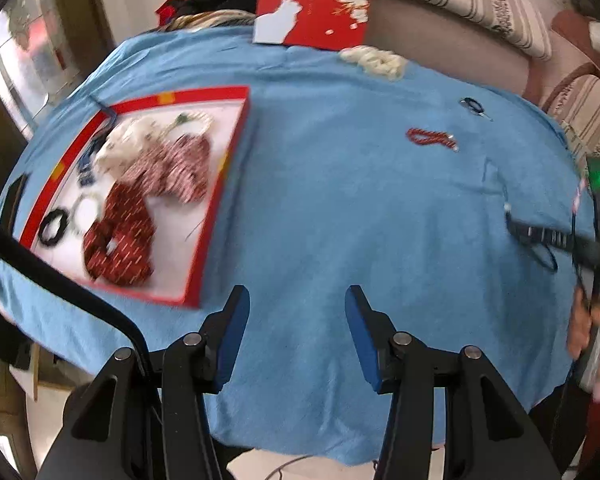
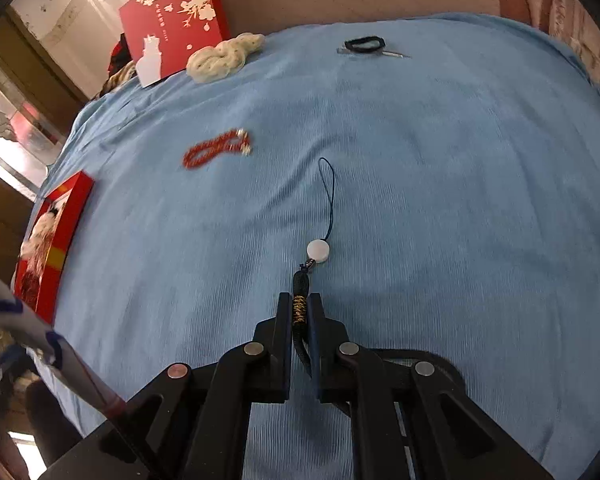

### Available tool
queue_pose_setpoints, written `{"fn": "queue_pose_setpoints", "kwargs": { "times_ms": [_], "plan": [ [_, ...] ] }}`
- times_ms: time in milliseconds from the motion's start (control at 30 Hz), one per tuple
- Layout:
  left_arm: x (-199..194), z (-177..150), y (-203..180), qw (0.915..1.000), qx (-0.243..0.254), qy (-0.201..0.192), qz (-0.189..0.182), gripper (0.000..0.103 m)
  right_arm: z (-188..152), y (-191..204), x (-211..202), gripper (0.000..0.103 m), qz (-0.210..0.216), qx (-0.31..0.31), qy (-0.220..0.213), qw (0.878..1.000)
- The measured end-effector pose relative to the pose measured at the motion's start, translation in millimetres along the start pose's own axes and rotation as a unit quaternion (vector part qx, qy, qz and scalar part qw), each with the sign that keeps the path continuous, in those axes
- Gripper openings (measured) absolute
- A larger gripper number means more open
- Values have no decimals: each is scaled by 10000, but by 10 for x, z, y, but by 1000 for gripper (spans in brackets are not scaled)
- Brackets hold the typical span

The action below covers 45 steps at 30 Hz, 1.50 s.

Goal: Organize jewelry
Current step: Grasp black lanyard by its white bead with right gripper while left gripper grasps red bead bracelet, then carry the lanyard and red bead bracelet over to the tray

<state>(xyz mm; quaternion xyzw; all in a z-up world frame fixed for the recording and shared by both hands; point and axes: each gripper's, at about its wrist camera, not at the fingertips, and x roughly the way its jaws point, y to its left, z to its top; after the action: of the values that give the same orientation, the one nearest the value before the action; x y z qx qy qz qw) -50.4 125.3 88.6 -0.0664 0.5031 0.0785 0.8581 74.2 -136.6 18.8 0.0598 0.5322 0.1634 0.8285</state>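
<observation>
Right gripper [image 2: 299, 312] pinched tight on the black braided cord of a phone charm [image 2: 315, 251]; we see the cord clamped between its two pads, with the white disc and thin blue loop trailing ahead across the blue cloth [image 2: 460, 200]. Our left gripper [image 1: 297, 312] hangs roughly half open above the same cloth, nothing between its blue pads [image 1: 236, 328]. To its left lies the red-rimmed tray [image 1: 216, 208], which holds red and patterned scrunchies [image 1: 120, 236], a cream one, a black hair tie and small beaded pieces. Loose on the cloth, well apart from the tray, we note a red bead bracelet [image 2: 216, 150], a black hair tie with a metal clip [image 2: 366, 46] and a cream scrunchie [image 2: 224, 58] beside the red flowered lid [image 2: 172, 12].
</observation>
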Motion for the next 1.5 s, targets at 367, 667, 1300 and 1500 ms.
{"fn": "queue_pose_setpoints", "kwargs": {
  "times_ms": [367,667,1300,1500],
  "plan": [
    [561,933,-637,9960,770,-197,-415,48,-14,49,23,29,-343,-256,-586,9974],
    [1388,1558,-1137,9877,1306,131,-844,47,-23,-15,94,29,-194,-252,-914,9953],
    [1772,1579,-1715,9658,2209,294,-1324,15,-10,-15,121,30,-97,-202,-970,9950],
    [1566,1531,-1720,9685,1999,267,-1459,7,-7,-40,107,16,-150,-123,-1009,9947]
  ]
}}
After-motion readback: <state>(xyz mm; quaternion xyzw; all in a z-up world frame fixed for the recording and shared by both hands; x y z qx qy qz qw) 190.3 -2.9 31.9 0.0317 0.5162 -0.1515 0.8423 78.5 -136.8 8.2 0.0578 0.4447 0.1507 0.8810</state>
